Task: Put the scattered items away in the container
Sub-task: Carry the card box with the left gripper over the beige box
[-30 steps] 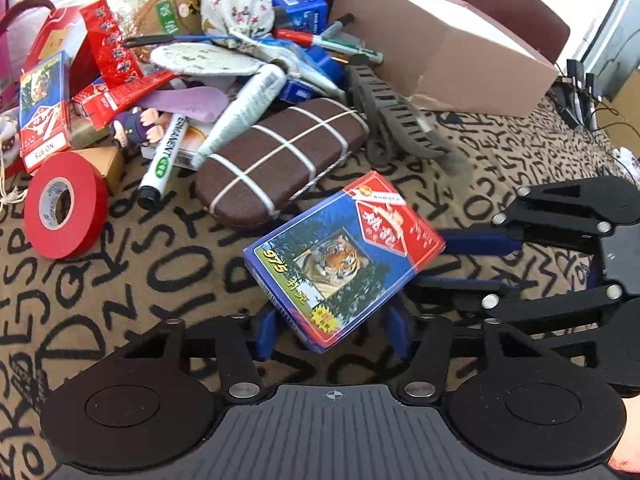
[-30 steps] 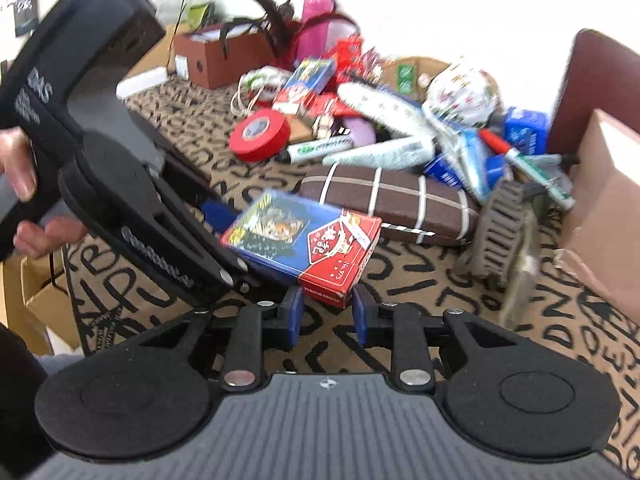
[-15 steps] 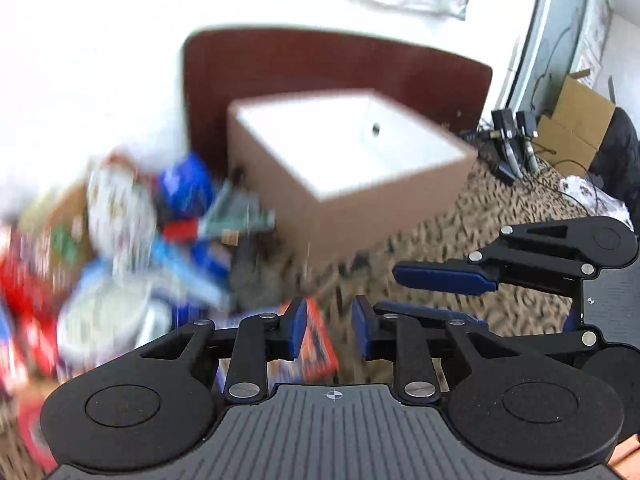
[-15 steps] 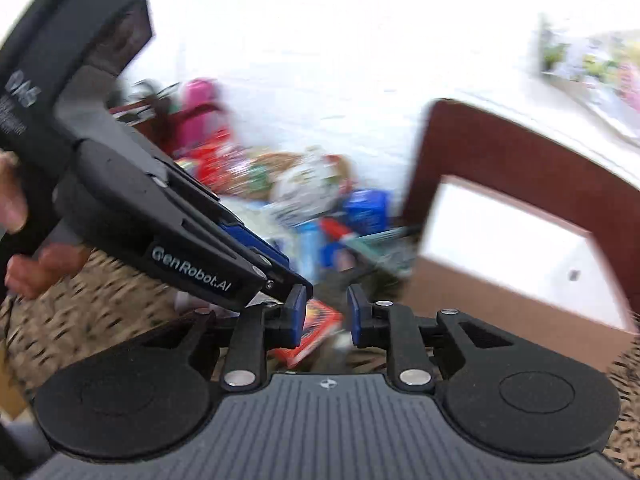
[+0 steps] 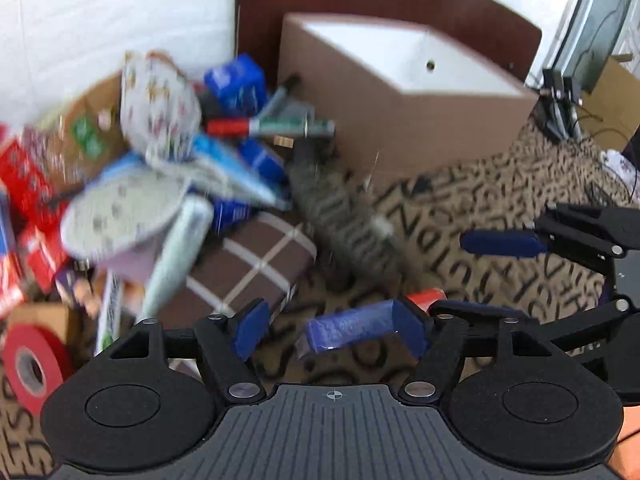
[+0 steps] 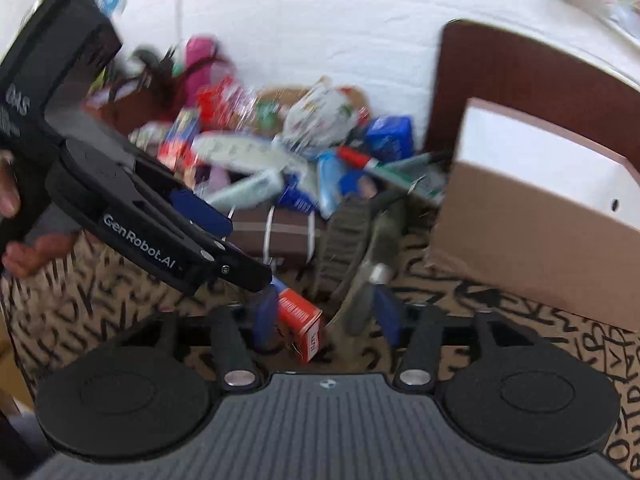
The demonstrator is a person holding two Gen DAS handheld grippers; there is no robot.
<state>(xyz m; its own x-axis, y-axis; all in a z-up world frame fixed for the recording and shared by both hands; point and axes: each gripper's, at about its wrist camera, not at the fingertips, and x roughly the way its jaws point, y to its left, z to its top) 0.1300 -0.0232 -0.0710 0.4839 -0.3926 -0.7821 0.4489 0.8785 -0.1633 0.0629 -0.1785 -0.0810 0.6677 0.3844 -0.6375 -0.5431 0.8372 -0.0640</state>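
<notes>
Both grippers' jaws just opened; card box (image 6: 300, 322) between, unpressed.

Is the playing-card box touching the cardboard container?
Apart. The left wrist view shows patterned cloth lying between the playing-card box and the cardboard container.

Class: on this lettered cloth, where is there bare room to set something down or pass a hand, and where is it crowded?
Bare cloth lies in front of the cardboard box, right of the grey ridged clip. The box's visible inside looks empty too. Crowded: the heap left of the clip, from red tape roll to blue carton.
</notes>
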